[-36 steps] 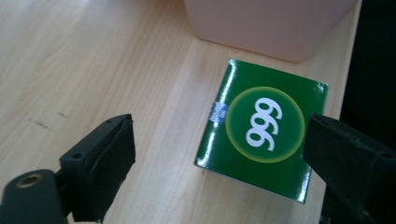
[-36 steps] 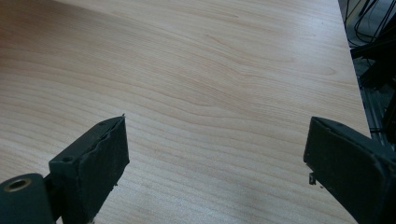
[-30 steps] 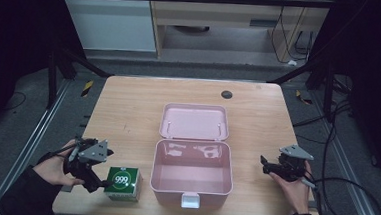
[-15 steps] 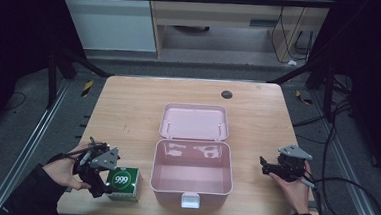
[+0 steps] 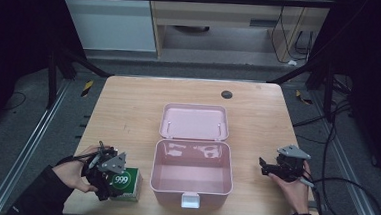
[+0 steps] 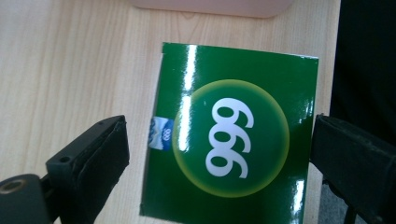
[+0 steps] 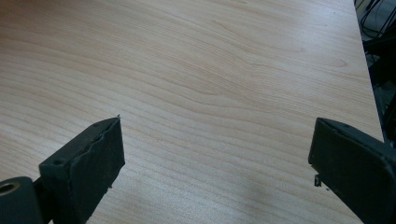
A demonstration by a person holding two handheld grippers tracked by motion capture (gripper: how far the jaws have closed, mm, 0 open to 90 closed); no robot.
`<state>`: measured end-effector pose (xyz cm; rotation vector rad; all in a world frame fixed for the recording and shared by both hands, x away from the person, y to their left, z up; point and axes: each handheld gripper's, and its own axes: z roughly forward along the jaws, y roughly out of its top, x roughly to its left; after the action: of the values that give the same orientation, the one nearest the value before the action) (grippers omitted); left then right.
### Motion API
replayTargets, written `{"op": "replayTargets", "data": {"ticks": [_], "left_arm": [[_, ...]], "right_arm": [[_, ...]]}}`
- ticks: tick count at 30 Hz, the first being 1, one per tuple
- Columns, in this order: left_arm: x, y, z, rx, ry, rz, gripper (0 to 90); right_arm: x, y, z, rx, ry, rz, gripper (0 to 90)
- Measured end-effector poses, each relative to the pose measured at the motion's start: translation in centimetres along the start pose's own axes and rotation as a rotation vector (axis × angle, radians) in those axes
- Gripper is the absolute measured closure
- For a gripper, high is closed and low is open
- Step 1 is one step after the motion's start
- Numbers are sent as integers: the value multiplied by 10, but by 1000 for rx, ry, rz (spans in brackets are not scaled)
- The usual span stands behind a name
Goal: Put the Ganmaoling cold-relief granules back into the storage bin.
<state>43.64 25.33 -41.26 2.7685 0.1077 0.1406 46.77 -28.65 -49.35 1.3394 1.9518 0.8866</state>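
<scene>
Open pink plastic box [image 5: 192, 173] sits mid-table on the light wooden table [image 5: 128, 108], lid laid back toward the far side; small dark round disc [image 5: 227, 94] near the far edge. Glossy green "999" carton [image 6: 233, 135] lies flat at the near left corner, just beside the box, long axis roughly front-to-back. Left gripper [image 5: 105, 170] hovers over it, jaws spread either side, not touching; right gripper [image 5: 280, 168] at the right, jaws released over bare wood.

Green 999 box [image 6: 233, 135] on wooden table [image 6: 70, 60], between spread black jaws
</scene>
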Motion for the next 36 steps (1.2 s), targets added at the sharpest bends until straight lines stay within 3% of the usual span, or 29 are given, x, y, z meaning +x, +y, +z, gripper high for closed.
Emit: {"op": "replayTargets", "data": {"ticks": [21,22,36], "left_arm": [[2,0,28,61,-51,11,76],[3,0,28,67,-51,26,86],[5,0,24,70,-77,18,141]], "right_arm": [[2,-1,2,21,6,-11,35],[1,-1,2,21,6,-12,35],[2,-1,3,30,13,-14,35]]}}
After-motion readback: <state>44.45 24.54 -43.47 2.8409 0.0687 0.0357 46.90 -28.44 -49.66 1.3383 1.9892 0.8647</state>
